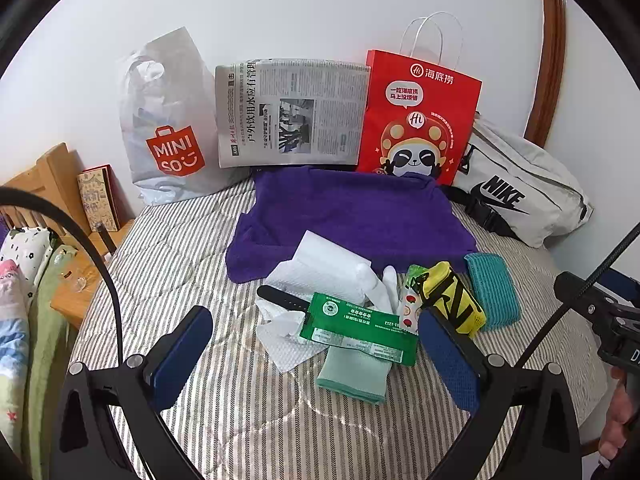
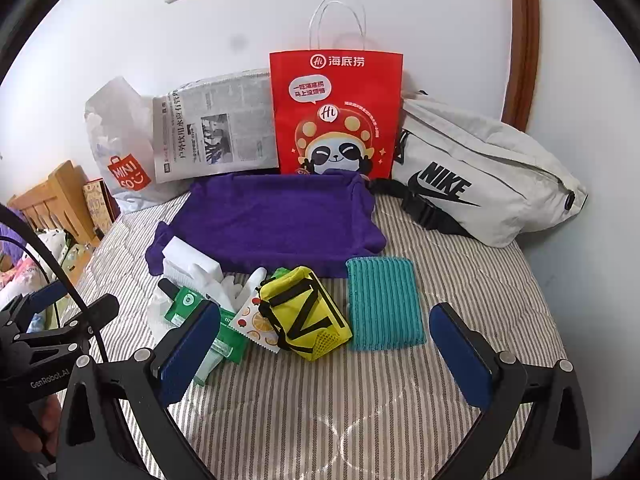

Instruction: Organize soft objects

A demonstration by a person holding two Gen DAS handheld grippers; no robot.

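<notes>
Left gripper [image 1: 316, 344] and right gripper [image 2: 324, 348]: both spread wide, empty. Soft items are heaped on the striped bed in front of the purple towel [image 2: 276, 216]. Probably start with the teal sponge cloth [image 2: 384, 304]: it lies apart, flat. Pinch one edge; don't snag the yellow pouch [image 2: 308, 312] beside it.

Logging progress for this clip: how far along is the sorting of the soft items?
Nothing looks sorted yet. The purple towel carries no small items. Left gripper and right gripper are open, holding nothing. The yellow pouch, teal cloth and green packet remain heaped on the bed.
</notes>
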